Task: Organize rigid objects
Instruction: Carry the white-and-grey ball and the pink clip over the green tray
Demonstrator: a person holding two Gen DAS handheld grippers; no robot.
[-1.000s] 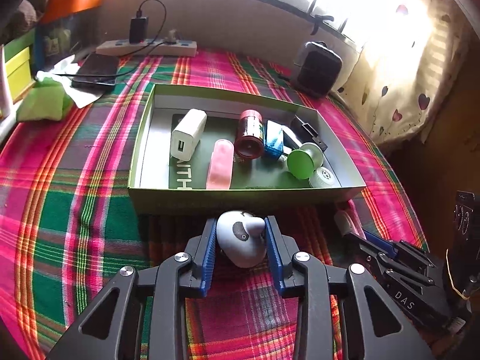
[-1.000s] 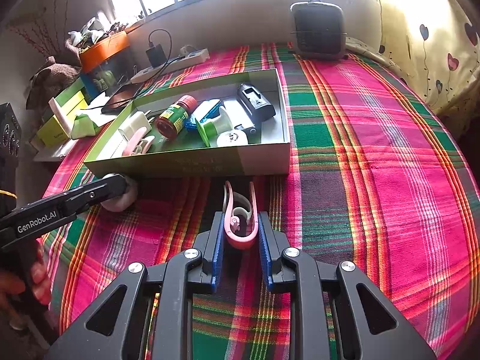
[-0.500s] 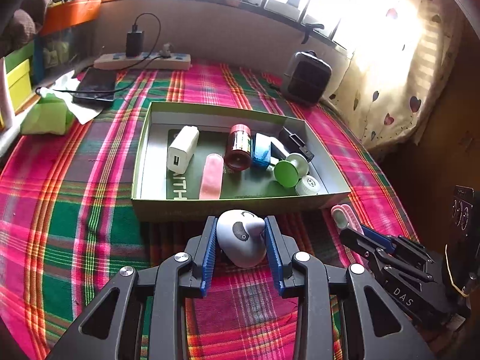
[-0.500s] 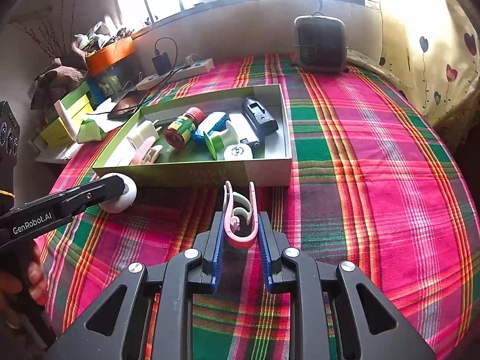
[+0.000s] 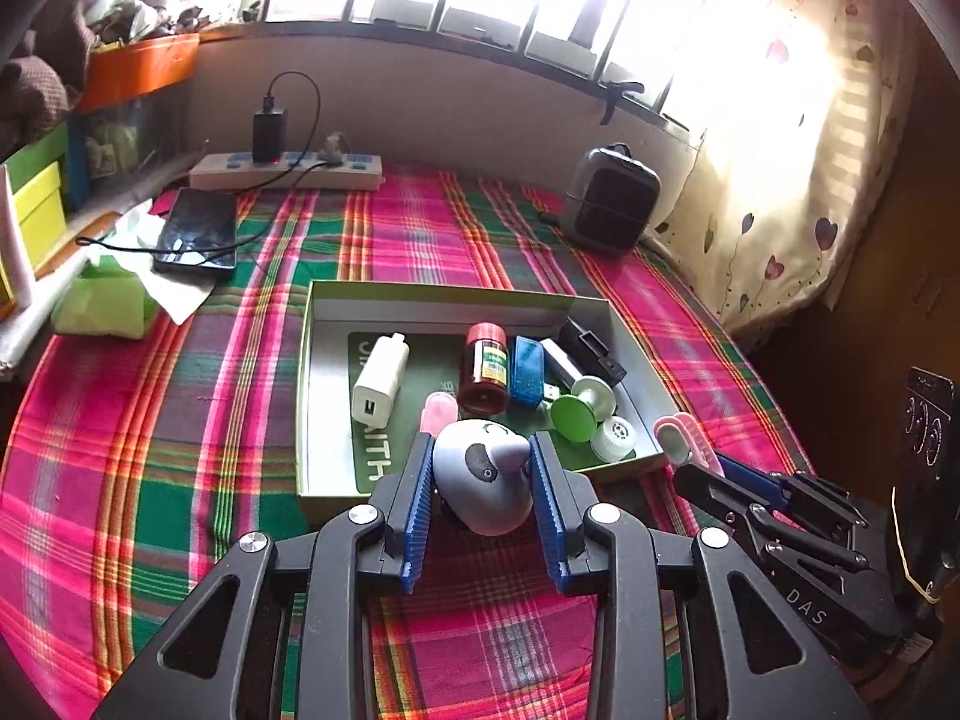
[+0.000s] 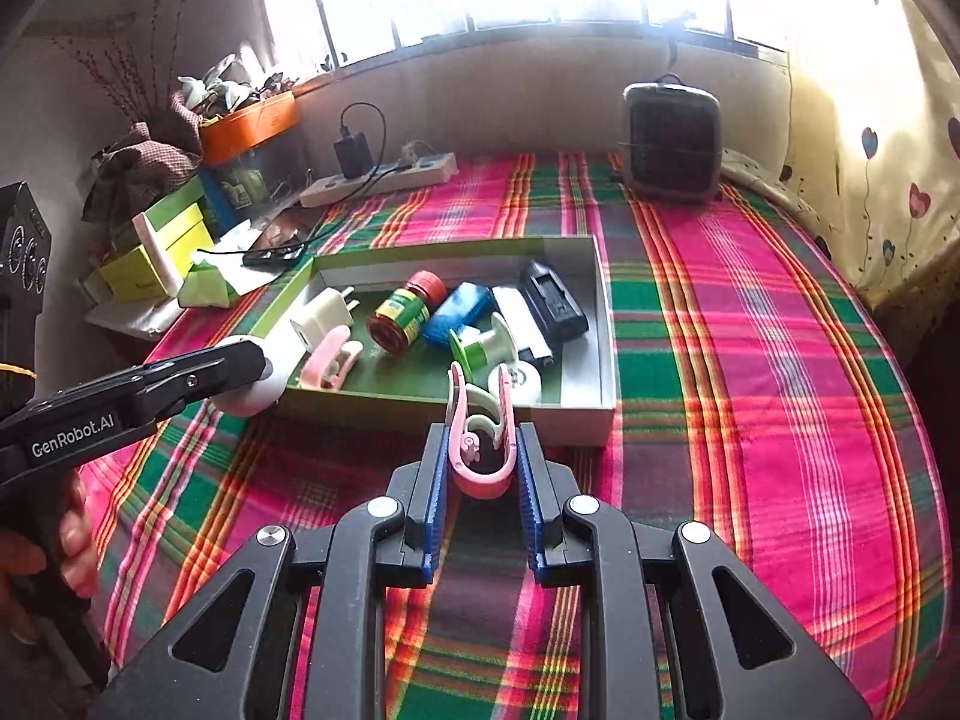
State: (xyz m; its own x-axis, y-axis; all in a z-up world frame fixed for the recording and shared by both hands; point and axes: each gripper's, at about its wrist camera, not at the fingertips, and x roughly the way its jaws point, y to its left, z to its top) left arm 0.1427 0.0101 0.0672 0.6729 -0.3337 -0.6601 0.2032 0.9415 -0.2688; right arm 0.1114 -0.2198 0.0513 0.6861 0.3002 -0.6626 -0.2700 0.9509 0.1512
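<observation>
Pinching a grey panda toy, the left gripper hangs at the box's near wall; right gripper clamps a pink clip likewise. Risk: low carry snags the wall, or toy rolls onto the crowded bottle & charger.

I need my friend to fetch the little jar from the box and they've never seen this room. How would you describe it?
On the plaid cloth lies a shallow green box. Among the things in it, the jar lies on its side near the middle, between a white charger and a blue case. It alone has a red cap and a green label.
</observation>
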